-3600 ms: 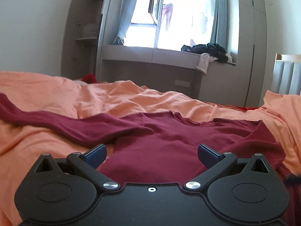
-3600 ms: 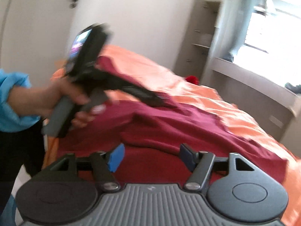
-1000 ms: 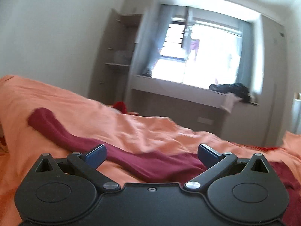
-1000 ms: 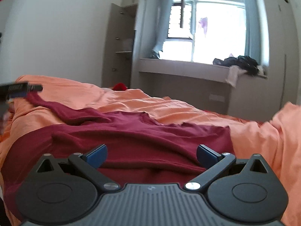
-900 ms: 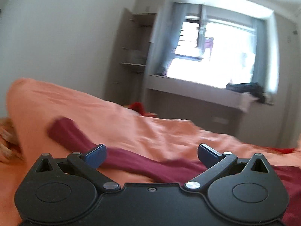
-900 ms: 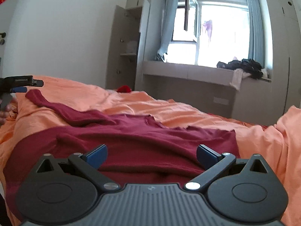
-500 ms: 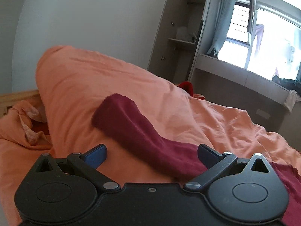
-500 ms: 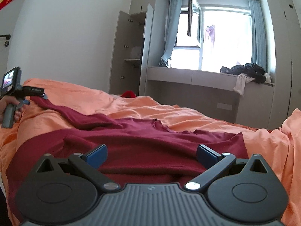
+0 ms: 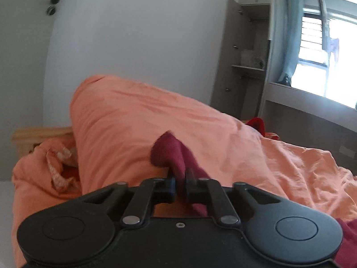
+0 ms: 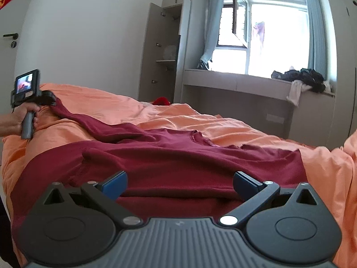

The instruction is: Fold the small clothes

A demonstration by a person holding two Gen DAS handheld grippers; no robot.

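Between the left gripper's [image 9: 180, 182] closed jaws, apparently the shirt's sleeve end [image 9: 169, 154]

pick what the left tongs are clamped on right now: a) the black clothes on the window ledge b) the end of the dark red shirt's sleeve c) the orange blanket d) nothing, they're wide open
b: the left tongs are shut with the tip of the sleeve pinched between them, above the orange blanket; the right wrist view shows that sleeve running back to the shirt.
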